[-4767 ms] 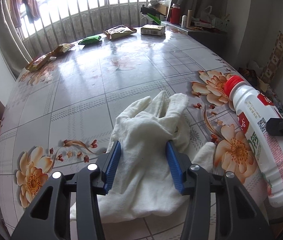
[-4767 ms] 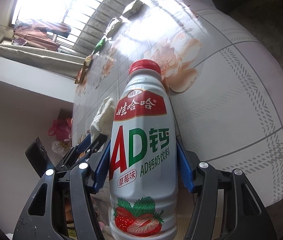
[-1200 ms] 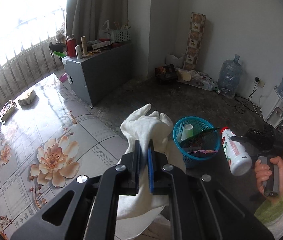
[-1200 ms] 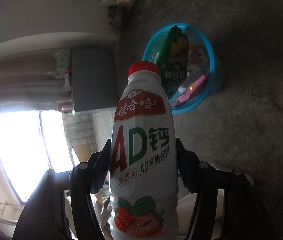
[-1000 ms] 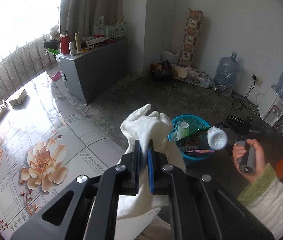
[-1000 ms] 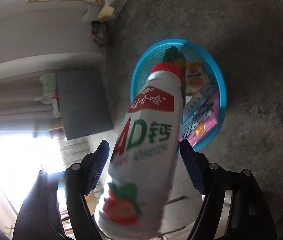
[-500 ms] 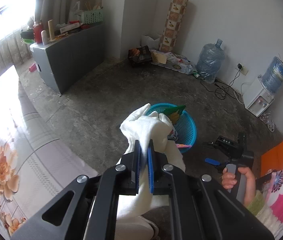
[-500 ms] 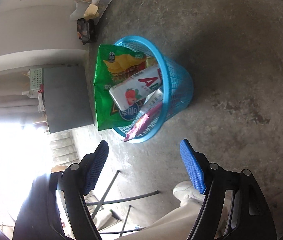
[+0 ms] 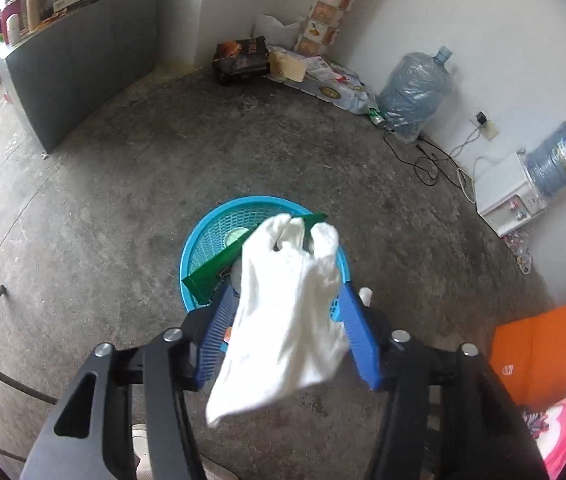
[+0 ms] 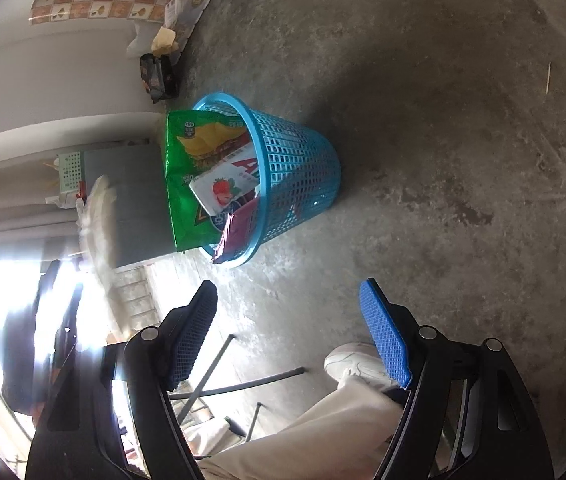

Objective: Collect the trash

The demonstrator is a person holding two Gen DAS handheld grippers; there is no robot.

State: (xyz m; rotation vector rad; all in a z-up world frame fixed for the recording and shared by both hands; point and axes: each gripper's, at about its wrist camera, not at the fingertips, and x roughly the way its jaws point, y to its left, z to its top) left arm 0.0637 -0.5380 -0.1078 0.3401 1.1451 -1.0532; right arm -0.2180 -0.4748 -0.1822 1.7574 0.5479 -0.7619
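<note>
A blue mesh trash basket (image 9: 219, 224) stands on the concrete floor, also in the right wrist view (image 10: 303, 168). It holds a green chip bag (image 10: 195, 152), the white AD milk bottle (image 10: 227, 184) and wrappers. My left gripper (image 9: 289, 340) is open right above the basket. The white cloth (image 9: 287, 312) hangs loose between its spread jaws, over the basket. My right gripper (image 10: 291, 340) is open and empty, held back from the basket.
A grey cabinet (image 9: 75, 56) stands at the left wall. Water jugs (image 9: 415, 88), a white dispenser (image 9: 507, 196), cables and boxes line the far wall. An orange box (image 9: 531, 356) lies at right. My shoe (image 10: 355, 364) and metal chair legs (image 10: 243, 384) are near.
My left gripper has moved over the basket and opened, letting go of the white cloth. My right gripper dropped the bottle into the basket a second ago and has backed off.
</note>
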